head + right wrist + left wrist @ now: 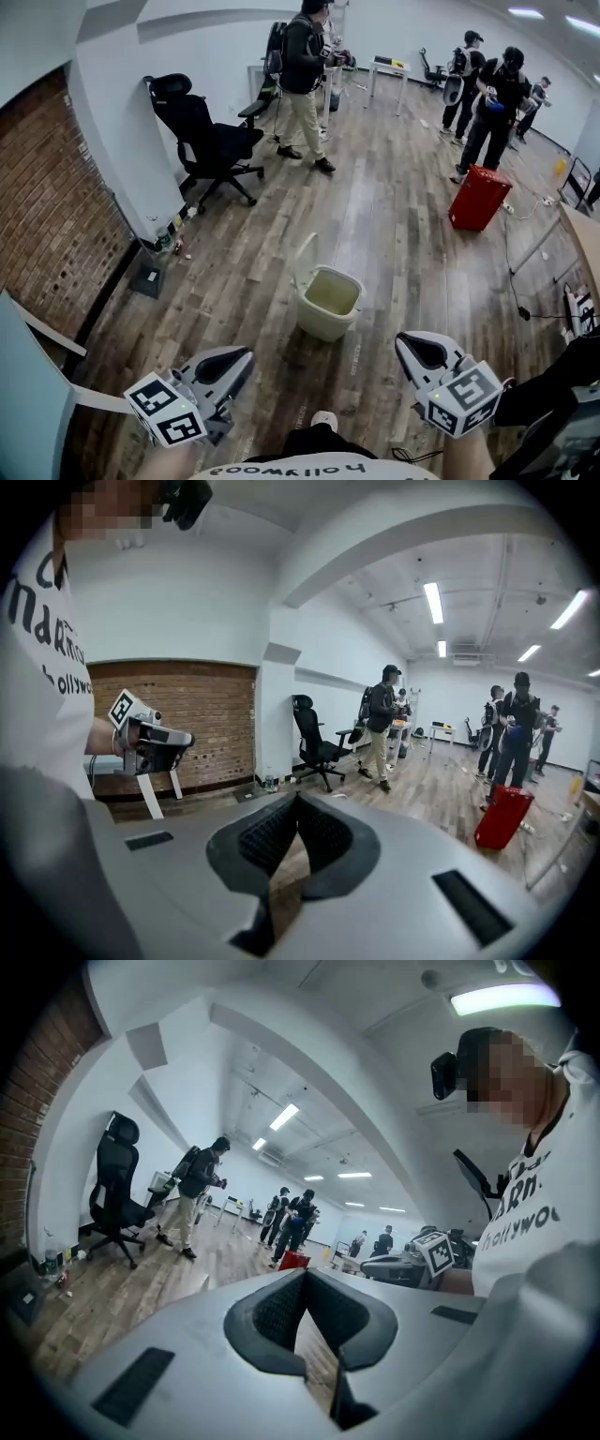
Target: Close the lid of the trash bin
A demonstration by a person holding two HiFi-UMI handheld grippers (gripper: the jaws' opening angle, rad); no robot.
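A cream trash bin (327,303) stands on the wooden floor in the middle of the head view. Its lid (305,260) is raised, standing upright on the bin's left side, and the inside looks empty. My left gripper (242,361) is held low at the bottom left, short of the bin, its jaws shut on nothing. My right gripper (406,344) hangs at the bottom right, also shut and empty, apart from the bin. Neither gripper view shows the bin: the left gripper (305,1279) and right gripper (297,801) point across the room.
A black office chair (211,141) stands at the back left by a white pillar. A red case (478,197) sits on the floor at the right. Several people (302,80) stand at the far end. A brick wall (52,225) runs along the left; cables (525,309) lie at the right.
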